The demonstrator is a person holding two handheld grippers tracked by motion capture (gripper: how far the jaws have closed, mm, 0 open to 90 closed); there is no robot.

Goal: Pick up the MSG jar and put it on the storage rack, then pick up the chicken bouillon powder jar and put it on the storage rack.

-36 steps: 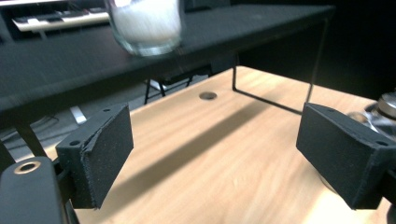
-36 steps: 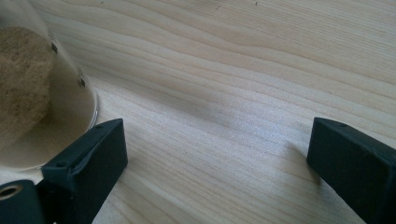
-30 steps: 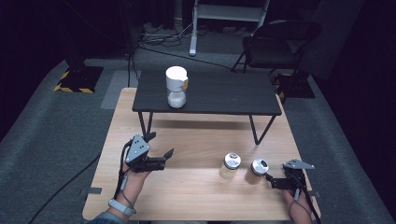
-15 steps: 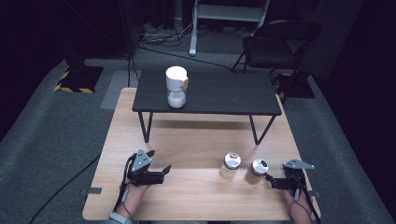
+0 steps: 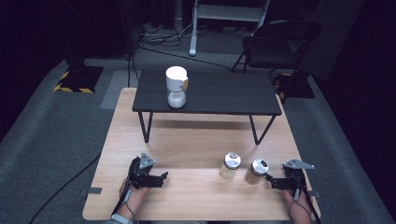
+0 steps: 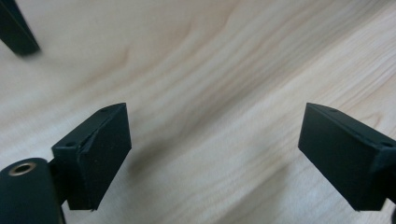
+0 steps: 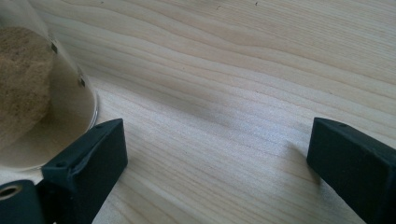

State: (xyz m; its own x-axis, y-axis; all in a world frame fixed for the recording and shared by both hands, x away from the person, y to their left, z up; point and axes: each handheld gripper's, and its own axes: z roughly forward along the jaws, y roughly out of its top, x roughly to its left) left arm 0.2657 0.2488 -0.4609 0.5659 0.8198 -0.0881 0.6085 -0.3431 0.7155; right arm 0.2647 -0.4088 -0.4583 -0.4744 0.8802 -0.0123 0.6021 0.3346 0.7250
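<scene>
Two small glass jars with metal lids stand on the wooden table (image 5: 187,140): one jar (image 5: 229,166) near the middle front, the other jar (image 5: 256,171) just right of it. My right gripper (image 5: 270,181) lies open on the table, its tips right beside that second jar (image 7: 32,93), which holds brownish powder and sits outside the left jaw. My left gripper (image 5: 161,178) rests open at the front left with bare wood (image 6: 210,116) between its jaws. A white-lidded container (image 5: 176,87) stands on the black low table (image 5: 224,95).
The black low table spans the far half of the wooden table on thin legs (image 5: 147,126). One of its legs (image 6: 16,28) shows in the left gripper view. A folding chair (image 5: 275,42) and cables lie on the floor beyond.
My left gripper has come down and toward the front edge, settling low on the wood. The right gripper and both jars have stayed put.
</scene>
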